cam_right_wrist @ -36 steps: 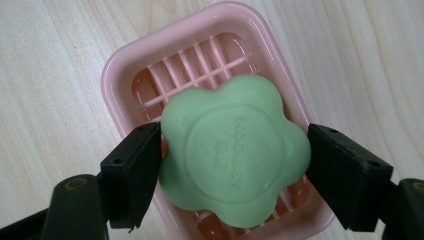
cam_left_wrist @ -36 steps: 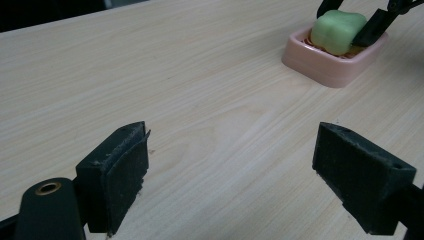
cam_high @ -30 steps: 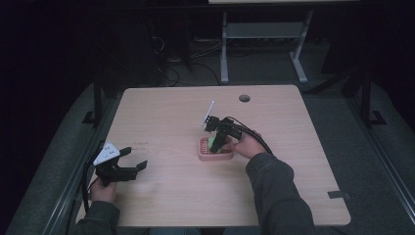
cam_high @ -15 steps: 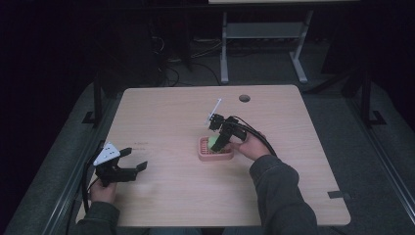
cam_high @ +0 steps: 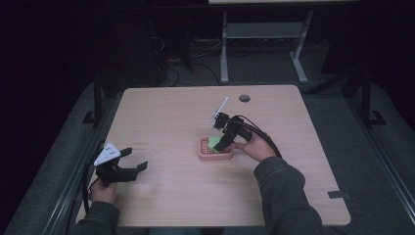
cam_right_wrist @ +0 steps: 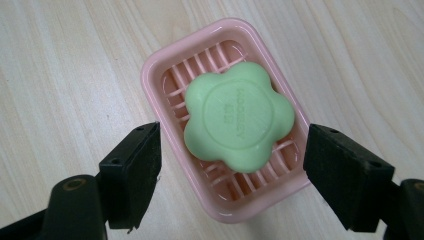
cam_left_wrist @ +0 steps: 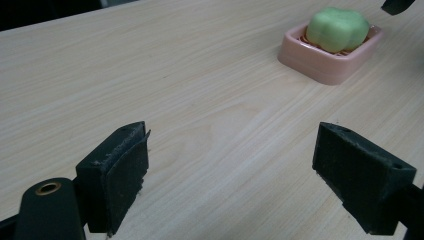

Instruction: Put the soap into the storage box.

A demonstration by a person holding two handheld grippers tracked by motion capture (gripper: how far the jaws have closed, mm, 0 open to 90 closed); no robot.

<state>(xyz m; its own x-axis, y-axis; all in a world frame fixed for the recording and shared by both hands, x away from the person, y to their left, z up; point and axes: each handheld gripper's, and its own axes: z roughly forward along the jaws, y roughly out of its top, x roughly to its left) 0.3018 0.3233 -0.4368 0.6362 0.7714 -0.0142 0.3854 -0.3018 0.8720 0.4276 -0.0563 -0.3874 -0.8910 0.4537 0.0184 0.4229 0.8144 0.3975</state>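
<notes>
The green soap (cam_right_wrist: 239, 116) lies in the pink dish (cam_right_wrist: 165, 65) at the table's middle. The right gripper (cam_right_wrist: 231, 165) is held above it, jaws wide and empty. It should be lowered straight and closed gently on the soap only. The left gripper (cam_left_wrist: 235, 175) is also open, empty.

The soap (cam_right_wrist: 239, 116) is pale green and shaped like a flower with rounded lobes, with a raised round disc on top bearing faint embossed lettering too small to read. It lies flat, face up, in the dish (cam_right_wrist: 161, 60), covering most of the ribbed floor and leaning towards one end. The dish is a pink, glossy, rounded rectangle with a slatted bottom and a low rim. It rests upright on the table, a little right of centre and about midway between the near and far edges (cam_high: 216, 154).
</notes>
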